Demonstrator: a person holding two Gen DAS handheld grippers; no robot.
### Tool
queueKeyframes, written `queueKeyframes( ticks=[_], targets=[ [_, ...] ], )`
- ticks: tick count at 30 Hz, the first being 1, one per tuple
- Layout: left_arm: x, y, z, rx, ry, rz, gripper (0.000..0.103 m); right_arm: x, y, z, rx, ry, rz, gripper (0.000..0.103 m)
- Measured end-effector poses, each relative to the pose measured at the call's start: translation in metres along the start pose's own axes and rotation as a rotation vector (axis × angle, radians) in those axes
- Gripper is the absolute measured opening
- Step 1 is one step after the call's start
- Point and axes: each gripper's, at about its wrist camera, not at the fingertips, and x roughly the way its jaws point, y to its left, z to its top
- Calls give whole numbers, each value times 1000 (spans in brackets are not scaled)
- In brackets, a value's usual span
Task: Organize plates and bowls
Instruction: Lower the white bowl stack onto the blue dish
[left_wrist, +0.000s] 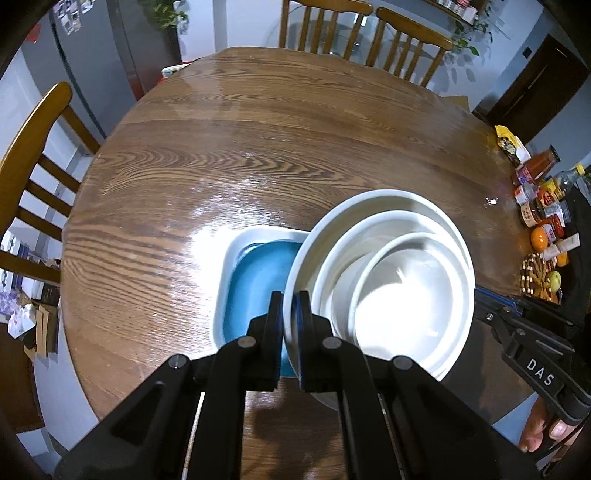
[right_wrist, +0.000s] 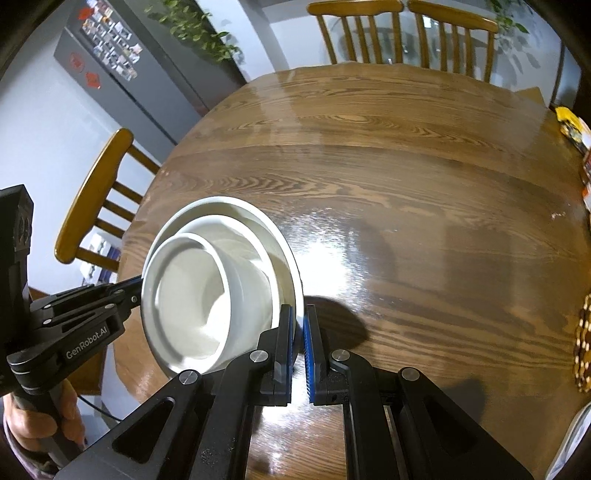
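Each hand-held gripper, left (left_wrist: 287, 306) and right (right_wrist: 300, 321), clamps opposite rims of the nested white bowl stack (left_wrist: 388, 288) above the bench (left_wrist: 258, 147).

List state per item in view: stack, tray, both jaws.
Large white bowl: lifted, tilted, gripped at opposite rims.
Two smaller white bowls: nested inside it.
Blue square plate: flat on table, partly under the stack.
Left gripper: jaws shut on bowl rim.
Right gripper: jaws shut on bowl rim.
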Motion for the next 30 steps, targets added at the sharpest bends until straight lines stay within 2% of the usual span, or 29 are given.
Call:
queueKeyframes(
  ticks=[16,30],
  targets=[
    [13,40,-5,-75,36,53,1,46,27,13,-55,76,34,9],
    [38,56,-8,-86,99,42,1,69,25,11,-38,132,18,9]
  ],
)
